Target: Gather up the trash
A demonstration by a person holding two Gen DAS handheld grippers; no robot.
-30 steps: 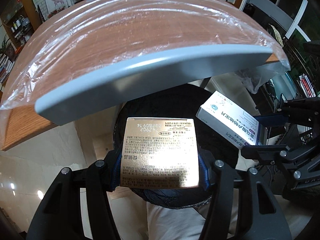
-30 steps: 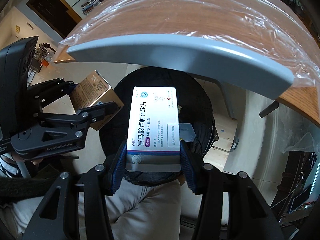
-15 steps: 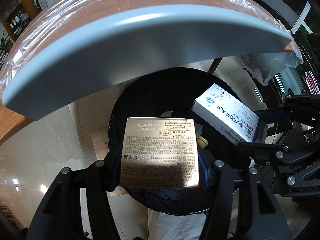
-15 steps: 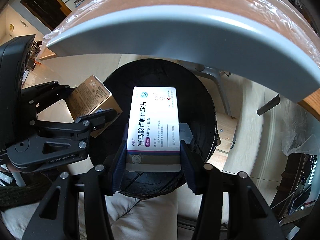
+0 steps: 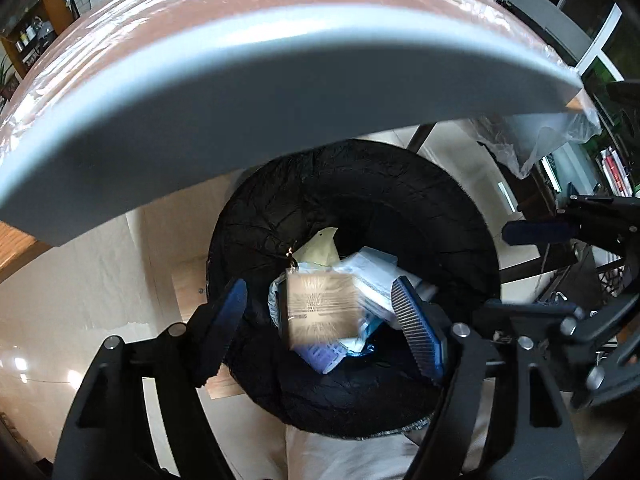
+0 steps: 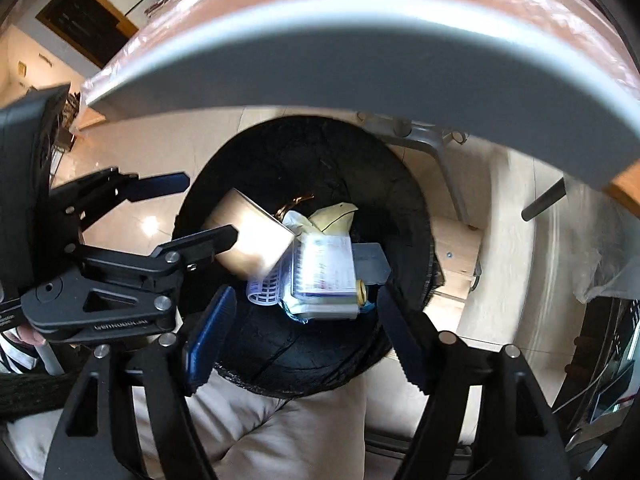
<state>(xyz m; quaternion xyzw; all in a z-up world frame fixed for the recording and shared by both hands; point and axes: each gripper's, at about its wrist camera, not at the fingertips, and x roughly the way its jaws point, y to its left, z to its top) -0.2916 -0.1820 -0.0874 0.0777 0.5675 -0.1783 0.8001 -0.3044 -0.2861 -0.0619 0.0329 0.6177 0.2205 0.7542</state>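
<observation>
A black-lined trash bin sits on the floor under both grippers. My left gripper hangs over it, its jaws opening and gripping nothing. The gold box is blurred and loose, dropping into the bin below its pads. My right gripper is also opening, with its pads off the white medicine box, which is blurred among the trash. Both boxes are free of the fingers.
In the bin lie a yellowish paper, a lavender ribbed roller and a blue-white wrapper. The grey table edge with plastic sheeting overhangs the bin. A metal table leg and a person's light trousers are close by.
Both grippers have gone from shut on their boxes to open. The gold box and the white medicine box have left the pads and fallen into the bin.
</observation>
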